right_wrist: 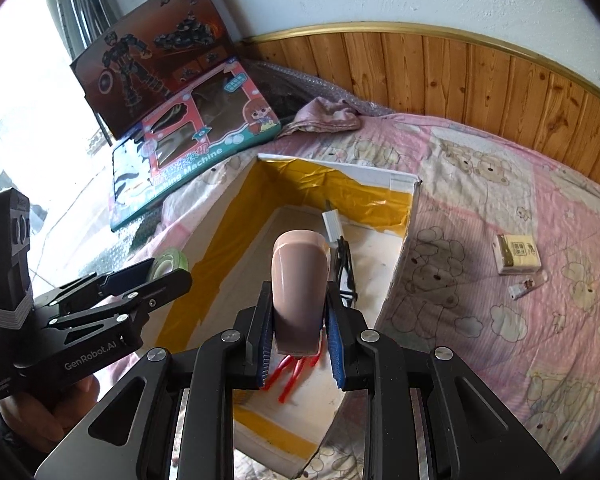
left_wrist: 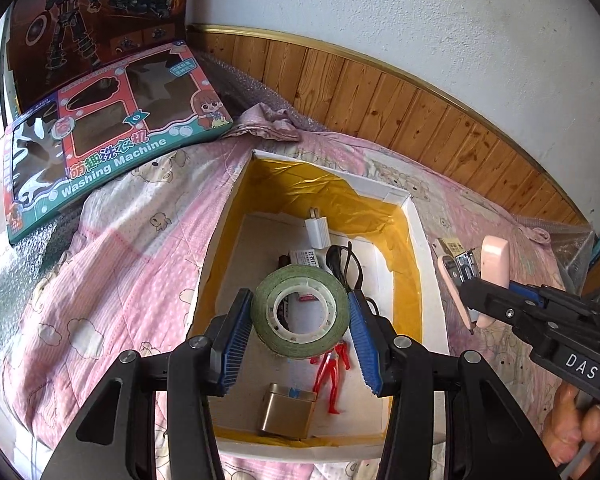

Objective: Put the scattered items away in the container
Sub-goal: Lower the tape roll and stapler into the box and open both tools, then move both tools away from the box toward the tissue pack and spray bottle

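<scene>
A green tape roll point(left_wrist: 300, 308) is clamped in the left gripper point(left_wrist: 300, 320) above the open box point(left_wrist: 428, 264) on the bed point(right_wrist: 500, 208). The right gripper point(right_wrist: 300, 320) grips a pink stapler point(right_wrist: 300, 292) over the box; a small packet point(right_wrist: 518, 254) lies on the quilt nearby.

What we cannot make out

The roll of tape point(left_wrist: 300, 310) hides part of the small items beneath it in the box point(left_wrist: 432, 280), and in the right wrist view the pink stapler point(right_wrist: 300, 292) covers most of the red figure point(right_wrist: 290, 376). We cannot read the print on the small yellow carton point(right_wrist: 518, 254) or the tiny packet point(right_wrist: 526, 286) beside it.
</scene>
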